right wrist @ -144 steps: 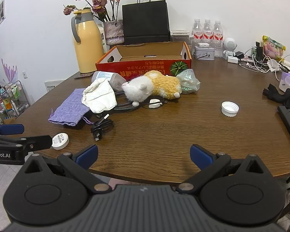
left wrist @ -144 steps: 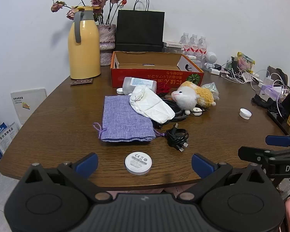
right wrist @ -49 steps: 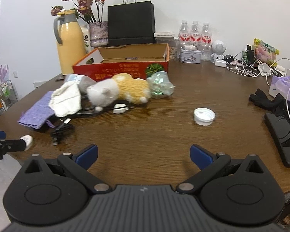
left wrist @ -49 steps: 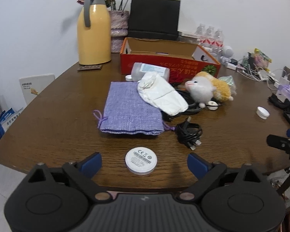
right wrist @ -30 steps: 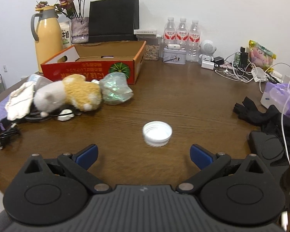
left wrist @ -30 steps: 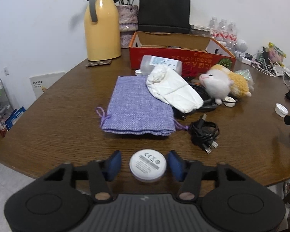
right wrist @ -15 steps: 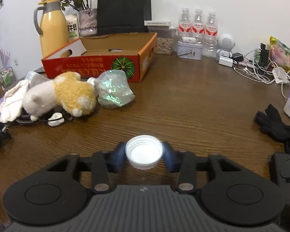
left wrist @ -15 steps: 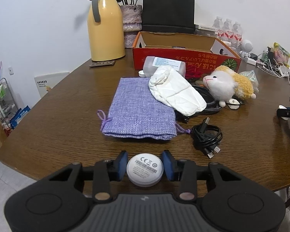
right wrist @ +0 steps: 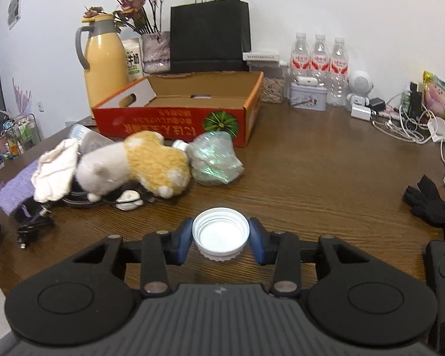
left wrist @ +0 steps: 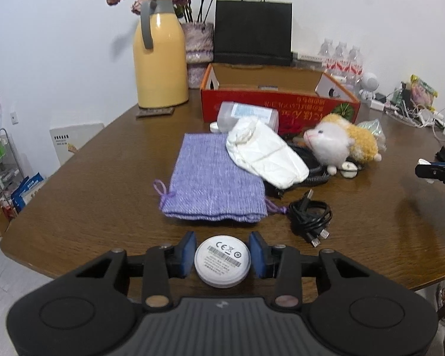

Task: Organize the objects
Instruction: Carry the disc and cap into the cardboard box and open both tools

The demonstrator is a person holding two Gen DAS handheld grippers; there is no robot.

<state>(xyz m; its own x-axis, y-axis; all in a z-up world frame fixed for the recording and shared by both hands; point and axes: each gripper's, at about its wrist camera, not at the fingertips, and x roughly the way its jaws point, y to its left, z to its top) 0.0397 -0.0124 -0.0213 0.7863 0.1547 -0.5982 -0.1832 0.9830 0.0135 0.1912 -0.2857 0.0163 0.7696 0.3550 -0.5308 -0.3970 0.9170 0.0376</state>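
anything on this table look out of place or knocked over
Yes. A clear plastic jar lies on its side in front of the red box, half under a white cloth pouch. A plush toy is toppled on a coiled black cable, beside a crumpled plastic bottle. Nothing looks spilled.

Brown wood-grain counter (left wrist: 98,178) with a rounded near edge. At the back, along the wall: yellow jug (left wrist: 160,59) on a dark mat (left wrist: 155,112), flower vase (left wrist: 197,53), black paper bag (left wrist: 253,34), three water bottles (right wrist: 319,62). In front of these, an open red cardboard box (left wrist: 279,101). Mid-counter cluster: purple cloth pouch (left wrist: 213,181), white cloth bag (left wrist: 265,155) overlapping its far corner, clear plastic jar (left wrist: 246,117) on its side, plush toy (left wrist: 341,144), crumpled clear wrapper (right wrist: 215,158). Coiled black cable (left wrist: 310,216) lies just beside the pouch. At the right end: tangled white cables (right wrist: 406,124) and a black glove (right wrist: 430,204).
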